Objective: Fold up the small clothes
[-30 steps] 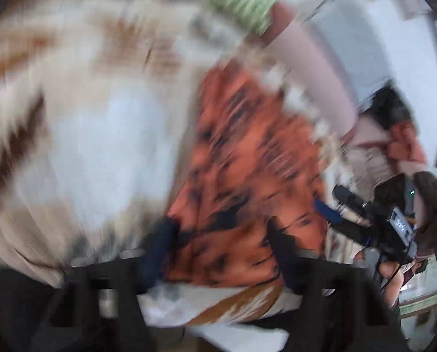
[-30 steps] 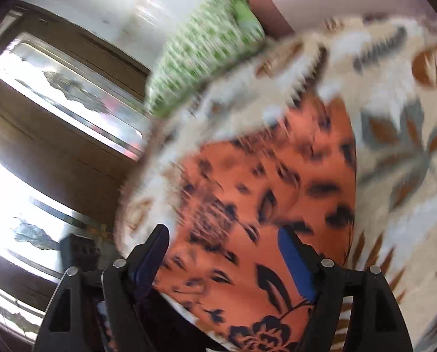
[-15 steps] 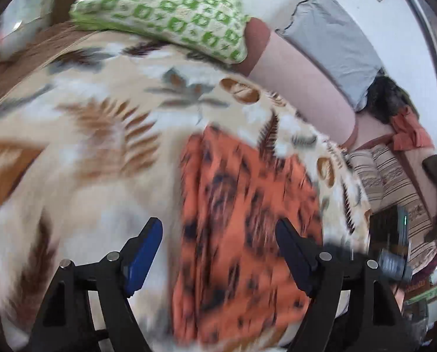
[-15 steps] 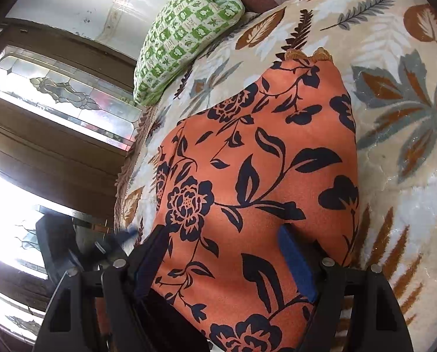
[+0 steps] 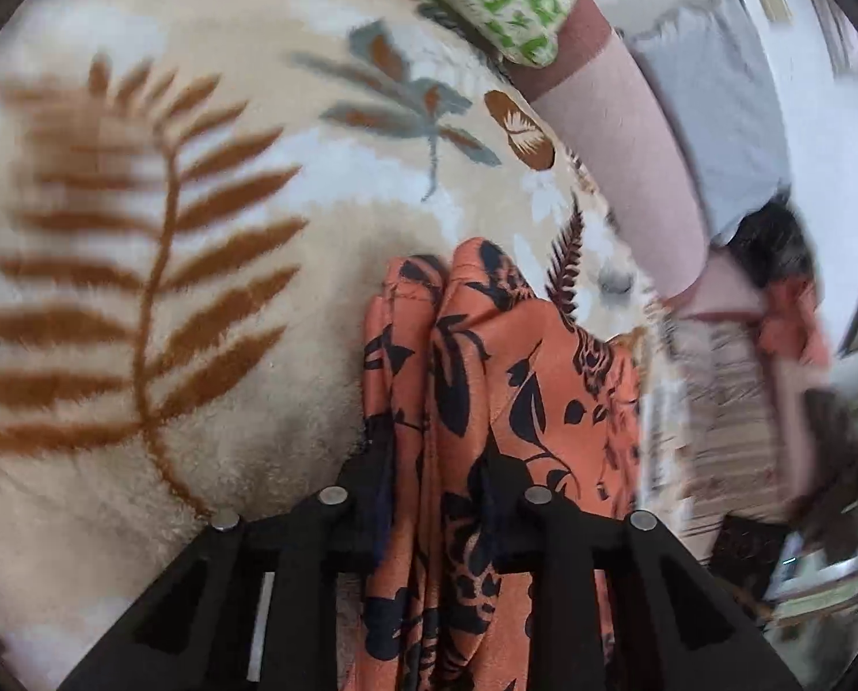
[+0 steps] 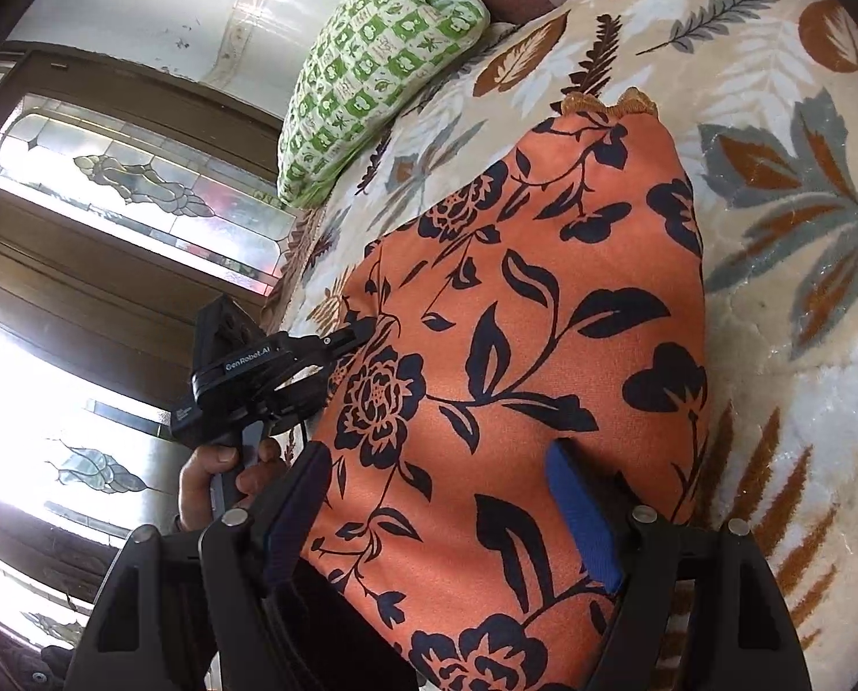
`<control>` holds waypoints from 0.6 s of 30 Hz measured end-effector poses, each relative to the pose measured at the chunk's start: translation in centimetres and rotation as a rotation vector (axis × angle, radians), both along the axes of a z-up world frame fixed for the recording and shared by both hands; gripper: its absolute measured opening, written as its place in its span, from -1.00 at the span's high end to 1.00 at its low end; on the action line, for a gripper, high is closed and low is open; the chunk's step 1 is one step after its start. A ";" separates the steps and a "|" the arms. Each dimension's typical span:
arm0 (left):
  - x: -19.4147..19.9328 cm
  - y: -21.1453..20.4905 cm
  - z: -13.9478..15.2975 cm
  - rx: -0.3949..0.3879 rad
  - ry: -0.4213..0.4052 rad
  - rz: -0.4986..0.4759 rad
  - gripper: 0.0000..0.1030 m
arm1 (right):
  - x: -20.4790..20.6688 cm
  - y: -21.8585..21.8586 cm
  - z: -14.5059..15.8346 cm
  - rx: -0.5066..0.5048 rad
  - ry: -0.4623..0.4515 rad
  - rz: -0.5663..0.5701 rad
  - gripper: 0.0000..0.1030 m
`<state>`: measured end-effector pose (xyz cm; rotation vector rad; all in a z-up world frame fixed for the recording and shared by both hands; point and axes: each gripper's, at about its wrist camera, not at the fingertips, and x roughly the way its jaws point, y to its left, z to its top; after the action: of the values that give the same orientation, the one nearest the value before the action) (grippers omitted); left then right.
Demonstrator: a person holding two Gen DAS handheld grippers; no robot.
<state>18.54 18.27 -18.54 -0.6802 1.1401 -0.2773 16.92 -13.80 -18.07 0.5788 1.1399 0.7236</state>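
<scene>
Since half a second ago, the left claw has been carried sideways to the left edge of the orange floral garment, and its jaws, wide apart then, are now closing with a gathered fold of the cloth bunched between them. From the left wrist view the fabric is seen rucked into vertical pleats running up from between the jaws; whether the pads already press firmly on it cannot be told for sure, but the cloth fills the gap and looks pinched. The right claw is little changed: jaws held wide apart, blue pad visible on the right finger, the near end of the garment lying between and under them, not squeezed.

Garment position: laid on a bed covered by a cream blanket printed with brown and grey leaves. From the right wrist view it is spread mostly flat, lengthwise away from the camera, with a small gold-coloured frill at the far end. Its left edge is met by the left claw, seen from the side there, with the person's hand wrapped on the handle below.

A green-and-white patterned pillow is seen at the head of the bed, well apart from the garment. Dark wood doors with leaded glass panels are seen beyond the bed's left side. The right side of the left wrist view is motion-blurred; details there cannot be made out.
</scene>
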 end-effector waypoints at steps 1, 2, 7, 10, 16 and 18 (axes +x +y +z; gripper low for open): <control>-0.2 -0.6 1.0 0.061 -0.012 -0.012 0.39 | 0.1 0.0 0.0 -0.001 0.004 0.000 -0.56; -0.7 -0.9 2.2 0.117 -0.028 -0.023 0.37 | 0.1 -0.1 0.2 -0.004 0.009 0.003 -0.56; -6.8 -3.6 7.0 0.281 -0.200 -0.122 0.29 | -0.7 -1.6 2.8 0.120 -0.013 -0.015 -0.55; -8.0 -4.5 3.6 0.359 -0.082 -0.131 0.28 | 0.1 -2.2 1.9 0.142 0.027 -0.056 -0.56; -8.6 -4.5 4.6 0.414 -0.108 -0.098 0.27 | 1.6 -2.9 0.8 0.212 0.141 -0.080 -0.57; -8.8 -5.1 5.8 0.441 -0.158 -0.106 0.27 | 2.2 -2.9 2.6 0.224 0.083 -0.065 -0.58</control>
<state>9.78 13.13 -12.72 -0.2053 1.0411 -0.1573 19.14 -16.71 -15.47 0.8374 1.1185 0.7822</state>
